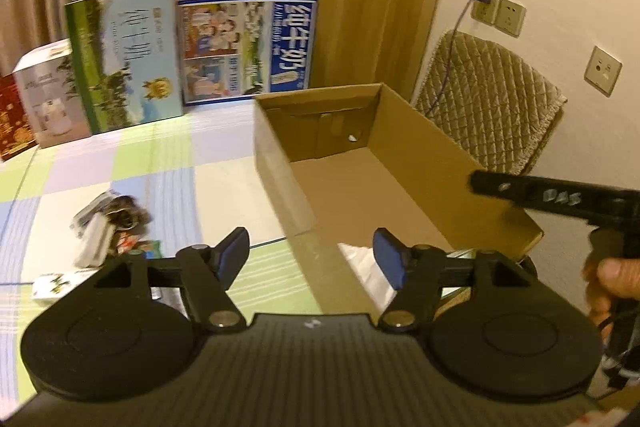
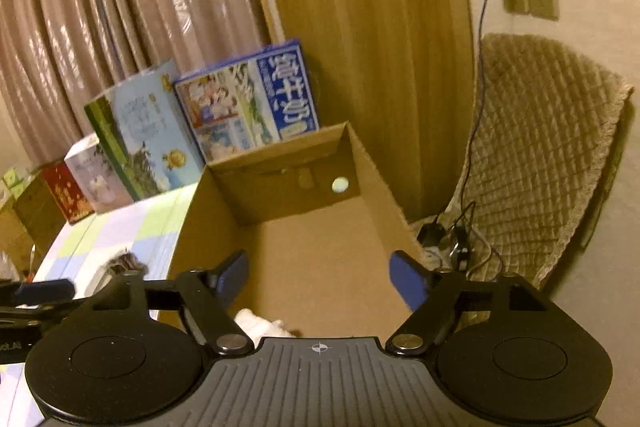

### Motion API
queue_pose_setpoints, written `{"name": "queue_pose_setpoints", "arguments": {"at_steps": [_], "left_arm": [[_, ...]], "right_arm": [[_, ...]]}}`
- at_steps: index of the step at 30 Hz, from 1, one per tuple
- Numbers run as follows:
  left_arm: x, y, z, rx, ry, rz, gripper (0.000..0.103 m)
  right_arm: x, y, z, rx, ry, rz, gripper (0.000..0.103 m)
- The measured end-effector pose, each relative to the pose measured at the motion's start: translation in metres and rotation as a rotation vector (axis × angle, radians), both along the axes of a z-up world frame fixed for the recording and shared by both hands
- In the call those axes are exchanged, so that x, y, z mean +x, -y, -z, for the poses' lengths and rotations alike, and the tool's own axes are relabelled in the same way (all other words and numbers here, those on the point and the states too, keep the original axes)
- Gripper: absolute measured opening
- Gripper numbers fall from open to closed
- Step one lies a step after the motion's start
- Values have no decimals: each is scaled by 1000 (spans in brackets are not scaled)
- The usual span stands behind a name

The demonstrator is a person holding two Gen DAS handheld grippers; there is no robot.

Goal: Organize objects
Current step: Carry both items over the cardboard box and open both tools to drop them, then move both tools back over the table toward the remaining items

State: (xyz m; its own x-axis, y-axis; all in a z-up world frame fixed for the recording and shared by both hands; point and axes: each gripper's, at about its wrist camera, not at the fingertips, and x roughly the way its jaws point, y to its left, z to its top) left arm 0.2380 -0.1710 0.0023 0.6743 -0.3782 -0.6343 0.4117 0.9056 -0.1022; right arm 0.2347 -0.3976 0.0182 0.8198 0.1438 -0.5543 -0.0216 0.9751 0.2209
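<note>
From the left wrist camera, the left gripper (image 1: 312, 251) is hanging with its jaws parted and nothing between the blue pads, just over the near corner of an open cardboard box (image 1: 280, 163) that is sitting on a checked tablecloth (image 1: 160, 163). A small heap of objects (image 1: 112, 227) is lying on the cloth to the left of the box, blurred, and something white (image 1: 360, 259) is showing low beside the box wall. The right gripper (image 1: 520, 193) is reaching in over the box's right rim, a hand (image 1: 612, 283) gripping its handle. Printed cartons (image 1: 248, 47) are standing along the far edge. From the right wrist camera, the right gripper (image 2: 320, 279) is hovering above the box interior (image 2: 320, 259), jaws spread and empty; a white item (image 2: 256, 323) is lying on the box floor beneath it.
</note>
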Motion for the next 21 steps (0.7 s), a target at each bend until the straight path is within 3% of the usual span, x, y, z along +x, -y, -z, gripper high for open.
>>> {"name": "queue_pose_setpoints", "arguments": {"at_steps": [8,21], "left_arm": [[-28,-46,-8,-25,-5,-86,74],[-84,-103,-29,-24,23,-168,87]], "right_arm": [[-36,-5,-17,24,12,9,86],[-92,-54,-55,24,48,-71,98]]}}
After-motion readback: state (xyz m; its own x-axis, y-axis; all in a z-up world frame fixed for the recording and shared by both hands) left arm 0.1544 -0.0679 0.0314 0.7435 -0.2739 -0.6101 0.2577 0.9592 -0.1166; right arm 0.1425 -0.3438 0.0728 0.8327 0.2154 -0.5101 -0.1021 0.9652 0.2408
